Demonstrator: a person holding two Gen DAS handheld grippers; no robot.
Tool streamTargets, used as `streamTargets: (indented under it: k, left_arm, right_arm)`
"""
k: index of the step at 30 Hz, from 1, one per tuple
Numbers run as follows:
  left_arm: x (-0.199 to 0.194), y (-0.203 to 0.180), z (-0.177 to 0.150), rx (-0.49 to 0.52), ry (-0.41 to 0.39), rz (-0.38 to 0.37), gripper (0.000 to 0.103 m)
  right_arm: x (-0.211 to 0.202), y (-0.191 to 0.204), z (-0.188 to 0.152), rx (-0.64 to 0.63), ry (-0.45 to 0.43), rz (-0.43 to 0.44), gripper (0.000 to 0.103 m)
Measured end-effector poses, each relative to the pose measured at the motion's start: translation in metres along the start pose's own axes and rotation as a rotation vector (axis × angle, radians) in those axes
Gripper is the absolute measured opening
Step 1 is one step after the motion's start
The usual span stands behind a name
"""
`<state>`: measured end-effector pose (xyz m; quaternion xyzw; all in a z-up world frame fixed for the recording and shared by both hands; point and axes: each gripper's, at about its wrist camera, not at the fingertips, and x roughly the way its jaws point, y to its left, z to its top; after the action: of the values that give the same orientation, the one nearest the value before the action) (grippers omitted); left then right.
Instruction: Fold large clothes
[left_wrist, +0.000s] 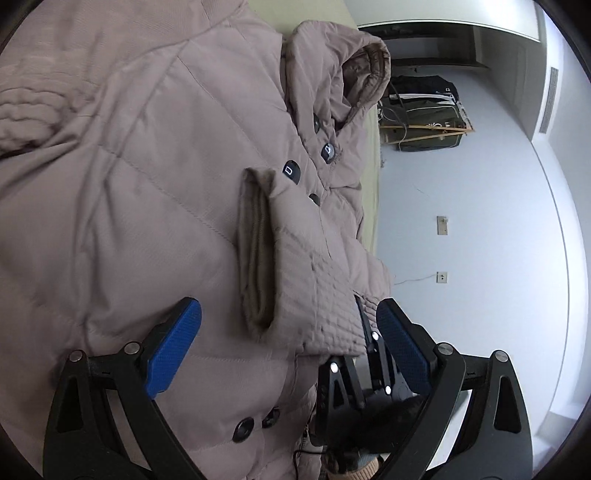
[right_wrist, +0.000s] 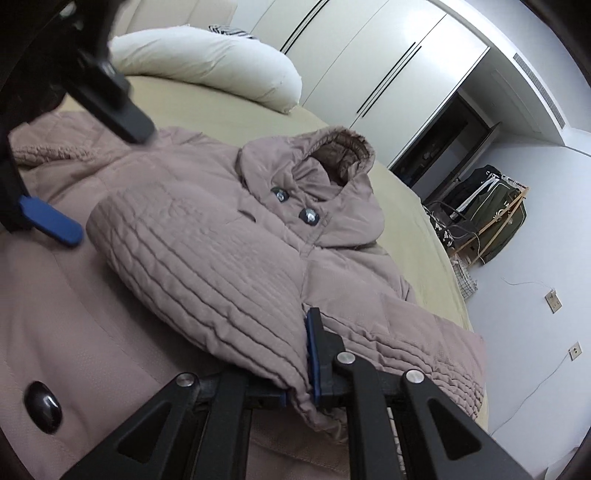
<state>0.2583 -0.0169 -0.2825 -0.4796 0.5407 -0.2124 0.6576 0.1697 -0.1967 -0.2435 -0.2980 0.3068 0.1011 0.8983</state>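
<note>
A dusty-pink padded jacket with a hood and dark buttons lies spread on the bed. One quilted sleeve is folded across the jacket's chest. My right gripper is shut on that sleeve's cuff, which bunches between its blue pads. In the left wrist view the right gripper shows under the cuff's edge. My left gripper stands wide open just above the jacket, its blue pads on either side of the folded cuff, touching nothing. One of its pads also shows in the right wrist view.
The bed has a beige sheet and a white pillow at its far end. The bed's edge runs close past the hood. Beyond it are white wardrobe doors, a rack with dark bags and a wall with sockets.
</note>
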Motion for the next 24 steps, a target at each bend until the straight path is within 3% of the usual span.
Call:
streamTargets:
  k: [5,6,7,8,9,10,11,12,14,16,17,20,24]
  left_arm:
    - [0.015,-0.003,0.011,-0.017,0.028,-0.06,0.096]
    - [0.015,-0.004,0.012,-0.015,0.032,-0.063,0.092]
    - [0.018,-0.005,0.013,-0.007,0.04,-0.055,0.08]
    - [0.019,-0.006,0.013,-0.003,0.049,-0.044,0.061]
    - [0.02,-0.005,0.012,-0.005,0.057,-0.036,0.052]
    - [0.021,-0.004,0.013,-0.01,0.063,-0.036,0.032]
    - [0.02,-0.002,0.012,-0.013,0.064,-0.045,0.024]
    - [0.018,-0.002,0.011,-0.016,0.062,-0.054,0.022]
    - [0.013,-0.008,0.012,0.002,0.046,-0.049,0.018]
    - [0.007,-0.019,0.014,0.029,0.025,-0.047,0.017]
    - [0.004,-0.024,0.017,0.042,0.015,-0.048,0.016]
    - [-0.015,-0.041,0.024,0.086,-0.028,-0.047,0.016]
    - [-0.051,-0.064,0.039,0.131,-0.103,-0.069,0.015]
  right_arm:
    - [0.002,0.017,-0.002,0.0,-0.024,0.028,0.012]
    - [0.003,0.019,-0.001,-0.001,-0.023,0.029,0.012]
    - [0.004,0.02,-0.001,0.002,-0.021,0.028,0.012]
    - [0.004,0.019,-0.001,0.013,-0.017,0.026,0.013]
    - [0.006,0.016,-0.001,0.03,-0.011,0.024,0.013]
    - [0.006,0.012,-0.001,0.054,-0.002,0.022,0.016]
    - [0.008,0.006,-0.002,0.085,0.009,0.027,0.016]
    - [0.011,0.001,-0.002,0.112,0.022,0.044,0.017]
    - [0.011,-0.007,-0.004,0.167,0.046,0.064,0.034]
    - [0.004,-0.015,-0.007,0.231,0.027,0.096,0.078]
    - [-0.002,-0.02,-0.008,0.267,0.01,0.104,0.083]
    - [-0.016,-0.048,-0.022,0.479,0.012,0.155,0.088]
    - [-0.012,-0.107,-0.085,1.041,0.081,0.417,0.088]
